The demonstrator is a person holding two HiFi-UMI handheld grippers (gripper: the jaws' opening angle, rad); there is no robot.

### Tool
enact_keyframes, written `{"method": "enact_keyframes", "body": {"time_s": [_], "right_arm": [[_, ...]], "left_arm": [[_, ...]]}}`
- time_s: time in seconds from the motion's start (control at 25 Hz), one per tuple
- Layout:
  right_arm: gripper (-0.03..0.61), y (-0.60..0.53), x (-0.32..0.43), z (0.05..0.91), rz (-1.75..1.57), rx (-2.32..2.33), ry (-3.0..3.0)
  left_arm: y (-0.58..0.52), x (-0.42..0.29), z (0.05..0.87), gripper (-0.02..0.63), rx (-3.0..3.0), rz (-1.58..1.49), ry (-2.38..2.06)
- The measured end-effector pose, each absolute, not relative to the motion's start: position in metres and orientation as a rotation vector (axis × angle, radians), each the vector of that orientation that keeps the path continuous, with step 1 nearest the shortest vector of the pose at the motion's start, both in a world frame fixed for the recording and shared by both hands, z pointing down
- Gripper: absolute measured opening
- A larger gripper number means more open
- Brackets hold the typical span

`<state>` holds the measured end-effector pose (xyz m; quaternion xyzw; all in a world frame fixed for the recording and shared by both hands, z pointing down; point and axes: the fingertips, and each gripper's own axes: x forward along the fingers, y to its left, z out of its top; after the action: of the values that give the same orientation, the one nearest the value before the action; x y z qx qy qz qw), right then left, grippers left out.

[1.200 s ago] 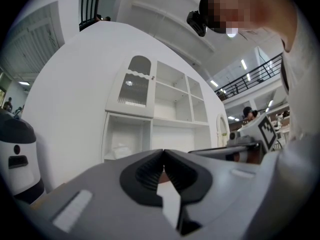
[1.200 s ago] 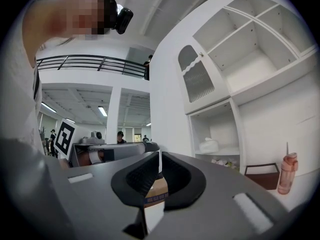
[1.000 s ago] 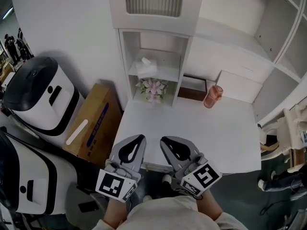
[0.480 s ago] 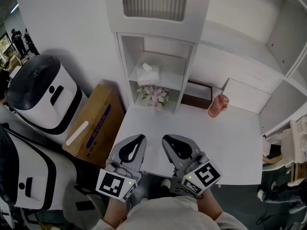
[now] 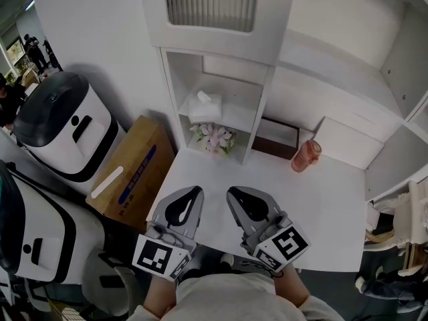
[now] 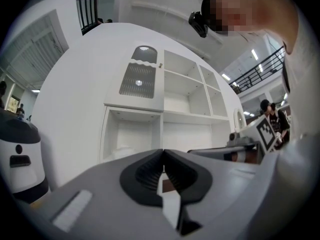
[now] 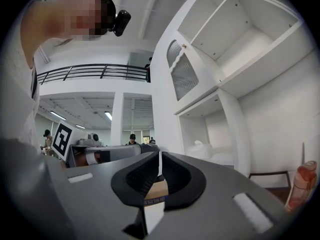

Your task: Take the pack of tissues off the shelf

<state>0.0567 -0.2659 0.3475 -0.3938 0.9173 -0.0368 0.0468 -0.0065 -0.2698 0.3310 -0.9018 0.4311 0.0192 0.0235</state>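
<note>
The left gripper [image 5: 194, 192] and the right gripper [image 5: 231, 193] are side by side above the near edge of the white table [image 5: 314, 199]. Each has its jaws pressed together with nothing between them. The hands holding them are mostly hidden under the marker cubes, and the forearms are cut off by the lower frame edge. Across bare tabletop stands a narrow open shelf unit [image 5: 170, 99]. The pack of tissues [image 5: 203, 106] lies on its middle board, toward the left wall, with free board to its right. The pack is white against white, so its outline blurs and its long axis cannot be settled. Only a tuft of tissue pointing up from its top is clear. In the right gripper view the pack [image 7: 199, 149] is a pale lump inside the compartment. A slatted cabinet door [image 5: 211, 5] hangs close above the opening. Pink flowers [image 5: 215, 138] fill the space below the board. A pink bottle [image 5: 306, 156] stands upright well off to the right, and a cardboard box [image 5: 130, 172] leans beside the table's left edge.
</note>
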Motion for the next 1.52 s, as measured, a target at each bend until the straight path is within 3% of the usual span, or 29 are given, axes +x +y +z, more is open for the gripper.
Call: {"method": "enact_keyframes", "body": {"time_s": [0.88,1.52], "right_arm": [[0.009,-0.299,0.082,0.359,-0.166,-1.254,2.758],[0.009,-0.357,0.049,0.356,-0.176,-1.454,2.682]], "left_arm": [[-0.303,0.013,0.341,0.002,-2.807,0.013,1.323],[-0.382,-0.033,0.342,0.003,-2.886,0.035,1.233]]}}
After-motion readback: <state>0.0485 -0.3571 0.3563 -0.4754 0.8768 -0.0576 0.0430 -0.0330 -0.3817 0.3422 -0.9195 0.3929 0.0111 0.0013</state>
